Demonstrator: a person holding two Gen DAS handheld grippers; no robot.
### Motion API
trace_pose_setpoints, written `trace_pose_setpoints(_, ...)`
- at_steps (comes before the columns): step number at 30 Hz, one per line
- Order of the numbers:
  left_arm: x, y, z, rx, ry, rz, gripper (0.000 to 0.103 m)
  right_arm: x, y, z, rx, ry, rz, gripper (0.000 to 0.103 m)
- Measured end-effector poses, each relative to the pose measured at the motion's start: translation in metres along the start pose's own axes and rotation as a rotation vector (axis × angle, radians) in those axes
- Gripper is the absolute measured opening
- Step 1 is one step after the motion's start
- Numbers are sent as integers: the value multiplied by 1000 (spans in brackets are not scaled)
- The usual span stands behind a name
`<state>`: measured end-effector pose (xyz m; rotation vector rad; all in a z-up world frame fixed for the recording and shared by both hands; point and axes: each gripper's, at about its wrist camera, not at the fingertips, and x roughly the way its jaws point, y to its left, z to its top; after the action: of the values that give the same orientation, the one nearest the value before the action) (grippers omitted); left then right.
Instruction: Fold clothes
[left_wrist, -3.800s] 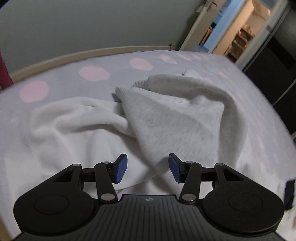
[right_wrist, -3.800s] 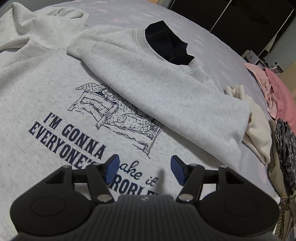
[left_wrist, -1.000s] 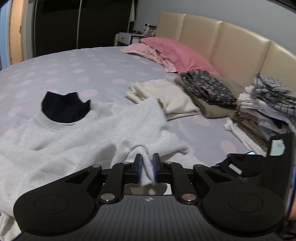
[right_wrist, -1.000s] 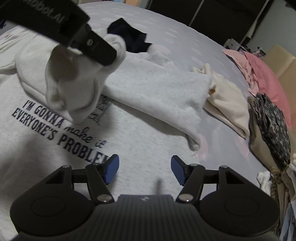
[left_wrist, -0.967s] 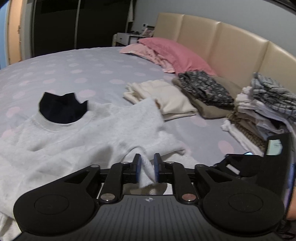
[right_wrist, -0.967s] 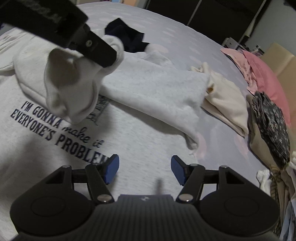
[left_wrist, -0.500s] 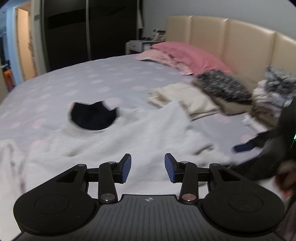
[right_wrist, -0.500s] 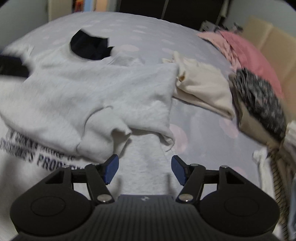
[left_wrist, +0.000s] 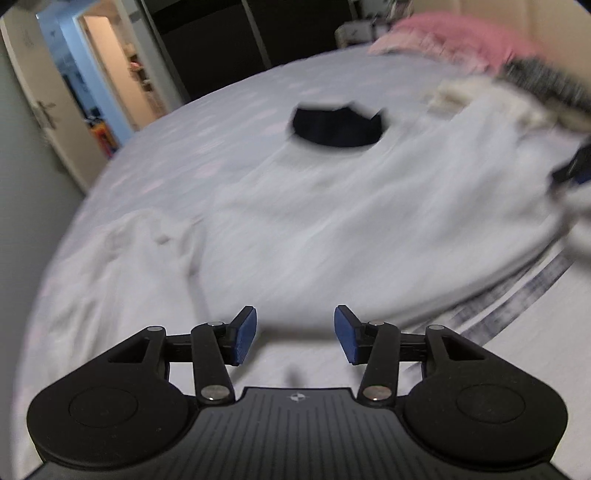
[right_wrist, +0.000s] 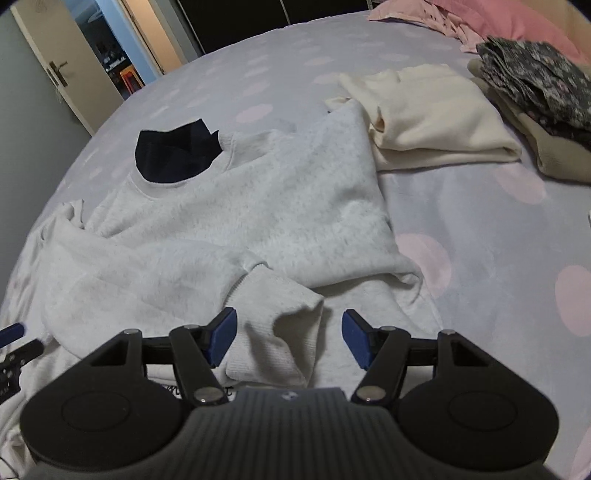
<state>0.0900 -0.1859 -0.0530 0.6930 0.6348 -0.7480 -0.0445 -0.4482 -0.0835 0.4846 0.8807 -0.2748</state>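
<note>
left gripper (left_wrist: 293, 338) was spread wide with nothing between its blue pads (left_wrist: 244, 334), hovering low and level over the near part of the grey sweatshirt (left_wrist: 332, 221), aimed toward the far side of the bed (left_wrist: 229, 122). that view was motion-blurred, so fine detail was unreadable. the sweatshirt lay flat across the middle of the bed, dark neck opening (left_wrist: 338, 125) toward the far edge, one loose sleeve bunched by the left edge.

right gripper (right_wrist: 288, 338) was also wide and gripping nothing, tilted down over the near edge of the sweatshirt (right_wrist: 258, 206). a folded-over sleeve cuff (right_wrist: 275, 334) sat between its fingers, nearer the left pad (right_wrist: 221, 334); contact with that pad couldn't be judged. the right pad (right_wrist: 354, 338) was apart from the cloth. the left gripper's tip showed at the far left edge of that view.

toward the right edge of the bed: a folded cream garment (right_wrist: 436, 114) touching the sweatshirt's shoulder, then a dark patterned garment (right_wrist: 535, 81) on a beige one, and a pink pillow (right_wrist: 517, 14) at the far right corner.
</note>
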Motion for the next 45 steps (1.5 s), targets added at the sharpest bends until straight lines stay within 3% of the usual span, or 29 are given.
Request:
trace_pose_setpoints(2,9,10,-15,-3,38,46,45,6,5,0,4,18,-1,66)
trace_pose_setpoints(6,27,31,-30,-99,86,34,45,19,8,-2,33,50,-27,64)
trace_pose_setpoints(12,48,45,-23,-194,49,-18,45,20,21,5,40,35,-41,26)
trace_pose_setpoints(13,52,45,-21,-202,47,-21,45,17,24,8,35,25,-41,12)
trace_pose_setpoints(14,57,44,-20,-210,46,-24,45,13,27,10,30,12,-41,7)
trace_pose_setpoints(19,77,51,-15,-277,70,3,44,-8,39,43,68,-30,24,3)
trace_pose_setpoints(22,81,63,-15,-364,77,-50,33,-23,50,78,72,-73,68,3)
trace_pose_setpoints(26,80,67,-14,-389,79,-40,14,-58,53,114,85,-223,144,3)
trace_pose_setpoints(31,66,81,-14,-443,37,-32,11,-98,49,153,118,-399,242,3)
trace_pose_setpoints(33,63,78,-14,-420,31,-28,10,-89,35,157,156,-366,238,3)
trace_pose_setpoints(35,64,75,-15,-395,45,-31,10,-67,23,157,160,-304,157,3)
trace_pose_setpoints(39,72,72,-20,-367,101,-41,10,-3,-7,136,197,-74,-20,3)
trace_pose_setpoints(42,71,75,-24,-360,118,-53,12,31,-30,117,214,34,-81,3)
trace_pose_setpoints(45,62,81,-22,-385,143,-71,13,38,-46,103,232,97,-86,5)
